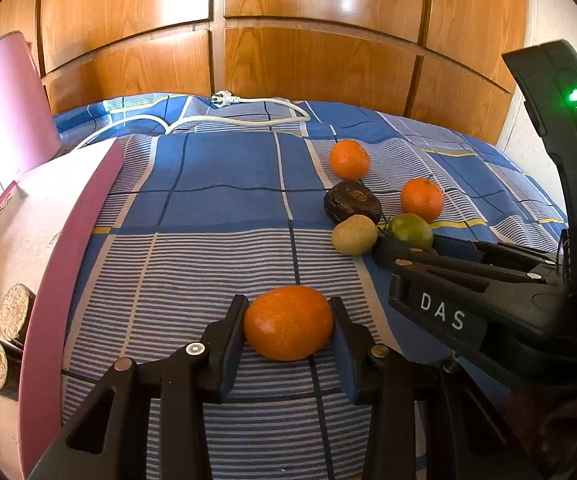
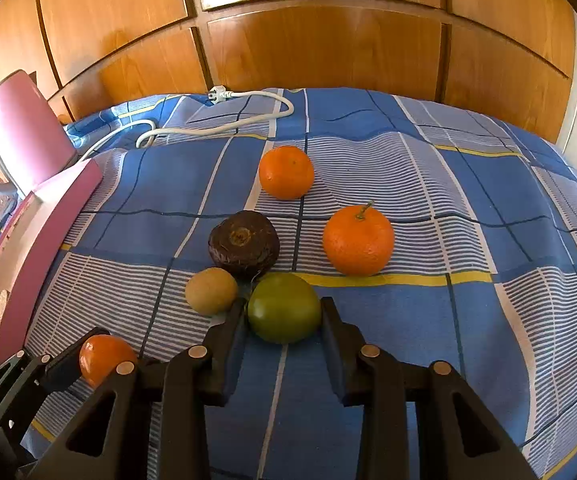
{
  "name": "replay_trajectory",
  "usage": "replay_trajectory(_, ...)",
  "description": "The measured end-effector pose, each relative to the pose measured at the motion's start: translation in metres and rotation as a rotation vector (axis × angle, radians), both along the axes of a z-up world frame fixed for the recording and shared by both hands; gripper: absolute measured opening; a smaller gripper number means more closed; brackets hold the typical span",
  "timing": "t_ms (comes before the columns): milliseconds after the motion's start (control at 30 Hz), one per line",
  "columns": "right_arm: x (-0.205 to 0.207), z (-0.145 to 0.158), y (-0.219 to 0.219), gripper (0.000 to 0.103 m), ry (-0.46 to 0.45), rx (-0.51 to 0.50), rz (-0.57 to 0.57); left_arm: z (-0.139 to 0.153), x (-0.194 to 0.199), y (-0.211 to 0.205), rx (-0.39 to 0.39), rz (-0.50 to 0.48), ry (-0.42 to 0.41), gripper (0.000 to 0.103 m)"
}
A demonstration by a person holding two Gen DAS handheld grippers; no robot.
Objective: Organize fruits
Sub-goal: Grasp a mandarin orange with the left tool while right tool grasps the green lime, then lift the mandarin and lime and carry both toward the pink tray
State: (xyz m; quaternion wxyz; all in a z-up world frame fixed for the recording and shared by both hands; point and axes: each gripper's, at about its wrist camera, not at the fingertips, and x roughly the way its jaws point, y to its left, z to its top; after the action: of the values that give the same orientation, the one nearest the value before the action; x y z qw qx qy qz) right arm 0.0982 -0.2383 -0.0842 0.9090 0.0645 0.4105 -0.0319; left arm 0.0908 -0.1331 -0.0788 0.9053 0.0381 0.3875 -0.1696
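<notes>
Early: left gripper (image 1: 288, 322) fingers clamp round orange mandarin (image 1: 288, 323), right gripper (image 2: 284, 308) fingers clamp green round fruit (image 2: 284, 307); four fruits loose on bed

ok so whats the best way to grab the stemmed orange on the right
Grip the stemmed orange across its widest middle, fingers on its left and right flanks, coming in low from the near side. Its stem points up, the dark brown fruit sits apart on its left, and the right is open cloth.

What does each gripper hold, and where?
Left gripper: an orange, by its sides. Right gripper: a green fruit, by its sides.
</notes>
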Motion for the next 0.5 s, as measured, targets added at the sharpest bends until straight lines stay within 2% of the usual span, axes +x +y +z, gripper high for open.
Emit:
replay_trajectory(200,-0.001,0.0,0.004,0.035,-0.008,-0.032,-0.003,0.001,-0.001,0.001,-0.005,-0.002,0.001,0.04)
replay_trajectory(367,-0.008,0.002,-0.001,0.034,-0.017,-0.005,-0.017,0.002,-0.004,0.002,0.0,-0.002,0.003,0.039)
replay_trajectory(500,-0.019,0.003,0.003,0.034,-0.017,-0.022,-0.013,0.004,-0.008,0.002,0.012,-0.004,0.009,0.039)
